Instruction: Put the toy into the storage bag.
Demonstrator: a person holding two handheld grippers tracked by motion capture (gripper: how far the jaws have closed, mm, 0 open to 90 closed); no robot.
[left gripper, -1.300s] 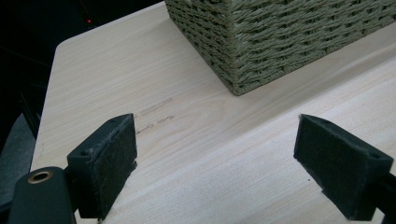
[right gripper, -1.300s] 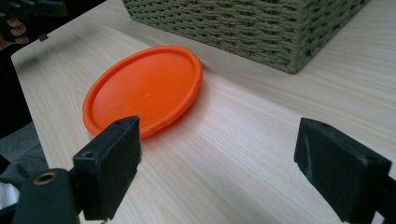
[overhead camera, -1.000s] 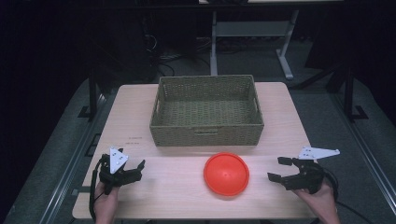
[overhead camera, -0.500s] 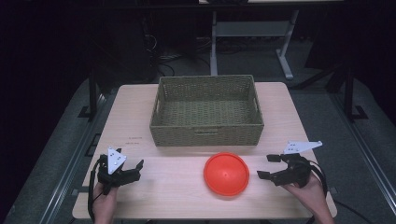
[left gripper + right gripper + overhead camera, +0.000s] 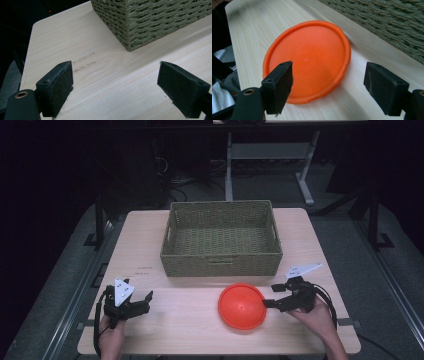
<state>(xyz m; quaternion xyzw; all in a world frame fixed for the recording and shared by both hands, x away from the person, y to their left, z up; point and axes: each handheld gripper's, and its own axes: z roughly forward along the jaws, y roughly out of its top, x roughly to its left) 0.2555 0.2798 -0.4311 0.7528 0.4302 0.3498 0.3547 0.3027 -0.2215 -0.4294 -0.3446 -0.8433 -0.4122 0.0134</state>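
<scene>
Orange plate (image 5: 242, 305) lies flat on table (image 5: 190, 340), front-centre, just before wicker basket (image 5: 222, 239). L gripper (image 5: 140, 301) rests at front left, jaws wide apart, nothing btwn. R gripper (image 5: 268, 301) at plate's right rim, jaws just been closing, apart, not gripping.

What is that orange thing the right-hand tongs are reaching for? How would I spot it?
Start at the wooden table and find the big woven basket in its middle. On the bare wood just in front of the basket lies a round orange plastic disc, flat and raised at its rim. It is the one bright, smooth thing there, at the right tongs' tips.
</scene>
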